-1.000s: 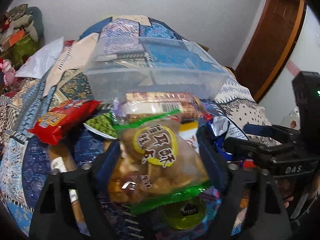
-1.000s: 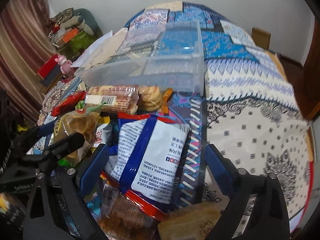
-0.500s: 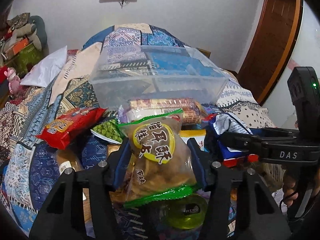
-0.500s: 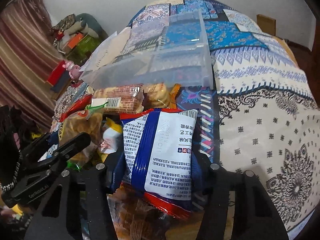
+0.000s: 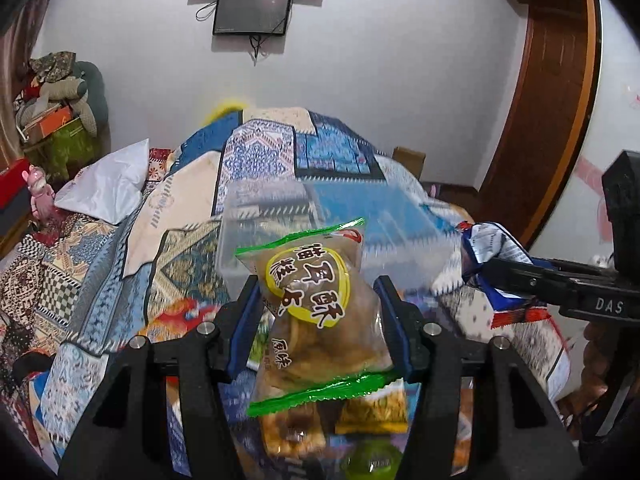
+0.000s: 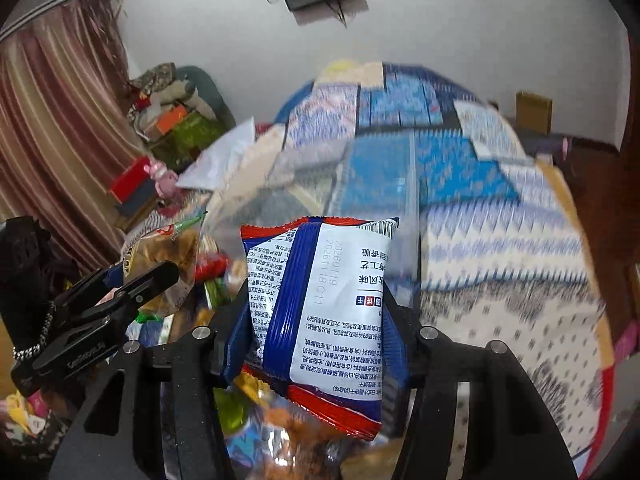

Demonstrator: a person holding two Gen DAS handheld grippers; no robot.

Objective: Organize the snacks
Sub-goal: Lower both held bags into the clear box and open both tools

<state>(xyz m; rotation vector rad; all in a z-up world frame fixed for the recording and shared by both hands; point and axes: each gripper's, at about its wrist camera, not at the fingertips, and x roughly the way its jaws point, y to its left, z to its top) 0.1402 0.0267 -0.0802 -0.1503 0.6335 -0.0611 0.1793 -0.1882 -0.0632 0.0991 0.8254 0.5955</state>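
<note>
- Bed (image 5: pixel 192 248) under patterned quilt; white wall, mounted screen (image 5: pixel 252 10), wooden door (image 5: pixel 552 92).
- Clear plastic bin (image 5: pixel 400 224) on the quilt, ahead of both bags.
- Left hand-held gripper (image 5: pixel 318 320) pinching green-edged crisps bag (image 5: pixel 316 308), lifted off the pile.
- Right hand-held gripper (image 6: pixel 316 320) clamped on blue-white packet (image 6: pixel 332 304).
- Carry step, likely; next: reach over bin, release.

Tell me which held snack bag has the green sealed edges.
The clear bag with the yellow label, clamped in the left hand-held gripper. The right hand-held gripper holds a blue-and-white bag with red edges.
</note>
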